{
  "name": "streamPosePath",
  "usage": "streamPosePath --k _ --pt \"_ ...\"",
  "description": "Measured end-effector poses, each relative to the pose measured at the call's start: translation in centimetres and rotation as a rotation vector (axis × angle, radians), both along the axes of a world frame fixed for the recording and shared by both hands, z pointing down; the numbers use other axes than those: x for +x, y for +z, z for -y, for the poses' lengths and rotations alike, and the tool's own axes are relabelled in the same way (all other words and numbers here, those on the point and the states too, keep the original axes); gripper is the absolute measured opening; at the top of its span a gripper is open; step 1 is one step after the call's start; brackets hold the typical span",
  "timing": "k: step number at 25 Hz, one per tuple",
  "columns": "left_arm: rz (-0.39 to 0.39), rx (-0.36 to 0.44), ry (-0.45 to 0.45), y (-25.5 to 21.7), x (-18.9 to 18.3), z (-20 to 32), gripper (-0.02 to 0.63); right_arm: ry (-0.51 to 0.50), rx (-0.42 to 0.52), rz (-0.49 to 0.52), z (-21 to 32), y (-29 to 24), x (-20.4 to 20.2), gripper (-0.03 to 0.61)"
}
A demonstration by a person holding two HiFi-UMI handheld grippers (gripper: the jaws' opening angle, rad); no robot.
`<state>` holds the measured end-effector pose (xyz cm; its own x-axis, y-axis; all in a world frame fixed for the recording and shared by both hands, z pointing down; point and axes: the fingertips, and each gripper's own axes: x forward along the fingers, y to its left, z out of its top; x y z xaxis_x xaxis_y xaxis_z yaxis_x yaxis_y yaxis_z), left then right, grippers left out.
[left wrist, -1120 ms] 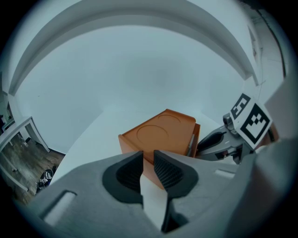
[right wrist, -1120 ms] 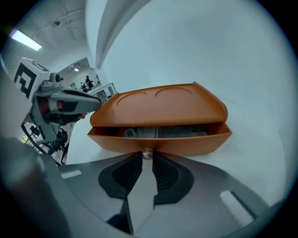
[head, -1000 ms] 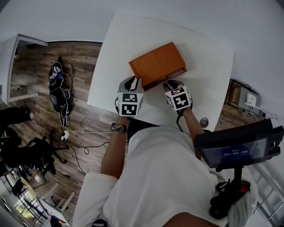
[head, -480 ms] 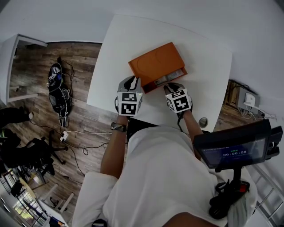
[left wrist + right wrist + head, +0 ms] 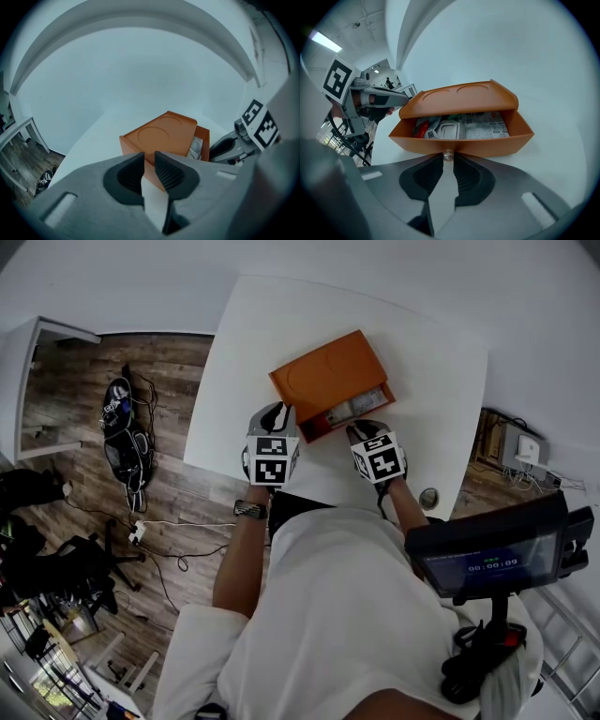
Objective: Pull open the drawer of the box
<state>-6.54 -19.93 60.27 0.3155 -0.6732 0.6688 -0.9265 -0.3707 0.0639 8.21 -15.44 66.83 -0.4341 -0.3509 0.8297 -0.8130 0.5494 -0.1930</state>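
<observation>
A flat orange plastic box [image 5: 323, 376] lies toward the far middle of the white bench [image 5: 431, 362], turned at an angle so that its drawer side faces near and right. Its orange drawer [image 5: 487, 143] stands partly out of that side. This leaves an open gap under the lid, where printed paper packets [image 5: 485, 125] and a few other small white and red items show.

The right gripper [image 5: 448, 161] points steeply down at the drawer front. Its jaws are drawn in narrow and pinched on the small round shiny knob [image 5: 448, 155] at the middle of that front. The knob is the only purchase the drawer offers, and gripping it dead centre should keep the pull straight so the drawer does not jam sideways.

The left gripper [image 5: 149, 159] sits at the near left corner of the box, clear of the drawer's path. Its jaws stand only a narrow gap apart with nothing between the pads; the box's wall and a strip of bench show through the gap. It looks placed there to brace the light box so that it does not slide along with the drawer. Whether the tips actually press on the wall cannot be told.

By my reading the opening is well under way, with more travel available toward the near right.
</observation>
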Motion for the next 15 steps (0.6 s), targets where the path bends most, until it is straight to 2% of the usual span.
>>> streamPosePath --k 15 --pt "0.002 0.002 -0.001 0.2 -0.2 0.2 0.074 0.005 -0.018 0.0 -1.2 0.2 0.7 0.072"
